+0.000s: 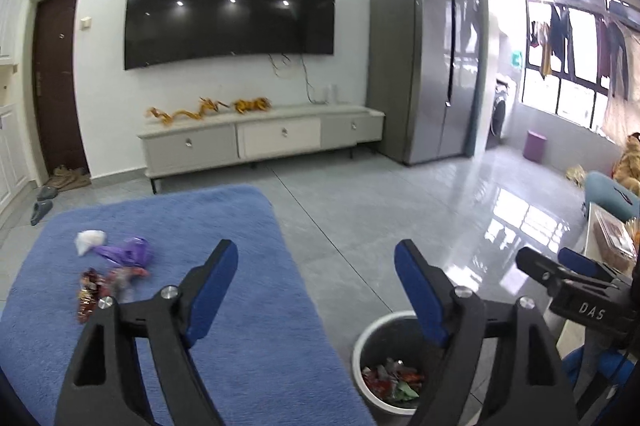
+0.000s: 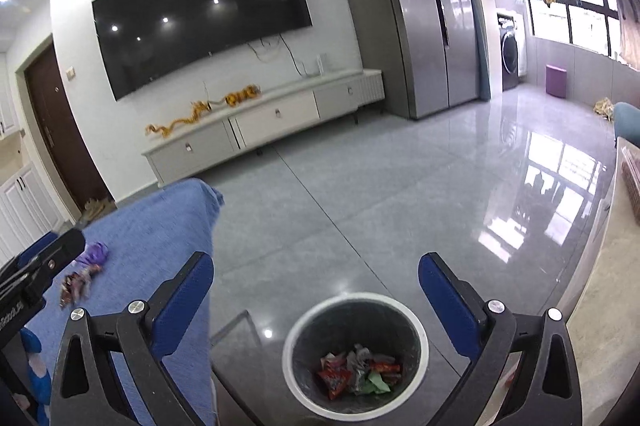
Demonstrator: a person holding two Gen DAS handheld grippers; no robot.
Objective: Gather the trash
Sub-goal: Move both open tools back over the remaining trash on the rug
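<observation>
1. Your right gripper [image 2: 316, 274] hangs above the bin [image 2: 298, 382], jaws apart, empty.
2. Your left gripper [image 1: 316, 262] sits wide apart over the rug's [image 1: 240, 346] edge.
3. Wrappers [image 1: 94, 290] lie on the rug, left of it.

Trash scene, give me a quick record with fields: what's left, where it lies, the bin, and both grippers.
trash left: white wad, purple bag, red wrappers
where: on the blue rug, close together
bin: on the grey floor beside the rug, wrappers at the bottom
left gripper: open, empty, above the rug edge
right gripper: open, empty, above the bin
</observation>
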